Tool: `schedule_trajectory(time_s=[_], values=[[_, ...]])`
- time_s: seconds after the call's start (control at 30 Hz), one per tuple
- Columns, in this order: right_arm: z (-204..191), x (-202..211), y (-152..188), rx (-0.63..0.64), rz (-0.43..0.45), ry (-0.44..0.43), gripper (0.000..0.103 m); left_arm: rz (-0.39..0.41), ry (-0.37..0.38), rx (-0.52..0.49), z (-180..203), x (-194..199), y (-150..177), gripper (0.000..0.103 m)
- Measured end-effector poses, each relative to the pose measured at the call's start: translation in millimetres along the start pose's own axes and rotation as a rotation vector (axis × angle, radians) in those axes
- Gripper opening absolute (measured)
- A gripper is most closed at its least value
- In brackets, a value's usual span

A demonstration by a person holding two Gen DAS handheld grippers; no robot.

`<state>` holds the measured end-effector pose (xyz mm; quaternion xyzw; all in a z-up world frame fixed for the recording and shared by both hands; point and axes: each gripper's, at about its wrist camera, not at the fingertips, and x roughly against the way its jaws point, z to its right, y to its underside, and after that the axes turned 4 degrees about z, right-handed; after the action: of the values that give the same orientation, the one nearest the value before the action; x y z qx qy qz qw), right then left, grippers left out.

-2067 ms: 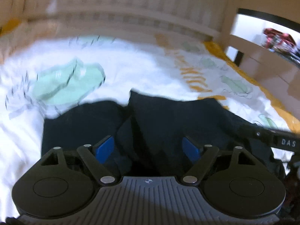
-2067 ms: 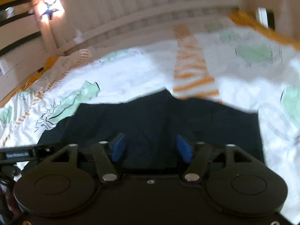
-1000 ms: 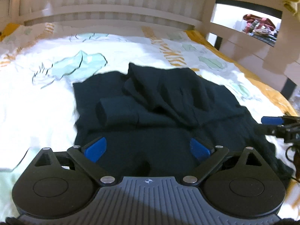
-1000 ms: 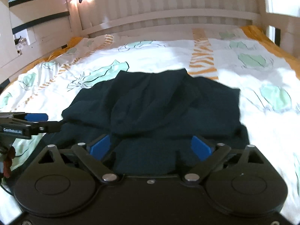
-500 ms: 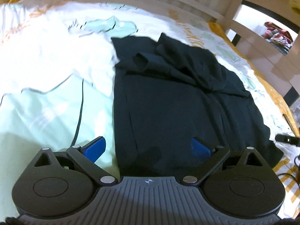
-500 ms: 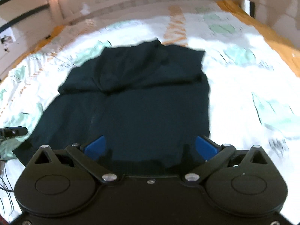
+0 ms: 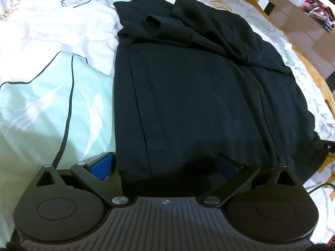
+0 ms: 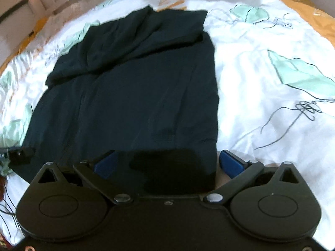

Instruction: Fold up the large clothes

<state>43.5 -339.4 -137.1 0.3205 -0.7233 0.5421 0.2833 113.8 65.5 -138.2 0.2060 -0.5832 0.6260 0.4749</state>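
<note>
Both grippers (image 7: 165,166) (image 8: 167,163) straddle jacket (image 7: 199,87) hem

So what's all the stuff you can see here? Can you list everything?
jacket: one, dark navy with a zip, laid flat on the bed, sleeves folded across its far end.
bedsheet: one, white with mint-green shapes and orange stripes, under the jacket.
bed frame: one, pale wood, along the bed's right side.
clutter: red and mixed colours, beyond the frame; too blurry to count.
left gripper: one, black with blue pads, jaws open at the jacket's near left hem corner.
right gripper: one, black with blue pads, jaws open at the near right hem corner.
</note>
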Motion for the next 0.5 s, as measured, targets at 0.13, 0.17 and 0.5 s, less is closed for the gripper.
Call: schedule_trajectory(time_s=[0.13,0.17,0.5], values=[[6.0,-8.4,-3.0,-0.025,-0.030,-0.042,0.103,-0.002,-0.015,-0.002,3.3,-4.7,-2.9,0.103],[7.2,-10.5,-3.6,-0.031,-0.038,-0.054,0.103,-0.001,-0.020,-0.003,4.2,-5.8,-3.6,0.103],[37.9,-32.5,-15.7,-0.240,-0.044,-0.229,0.103,0.046,-0.043,0.037,6.2,-13.2,-6.8,0.103]])
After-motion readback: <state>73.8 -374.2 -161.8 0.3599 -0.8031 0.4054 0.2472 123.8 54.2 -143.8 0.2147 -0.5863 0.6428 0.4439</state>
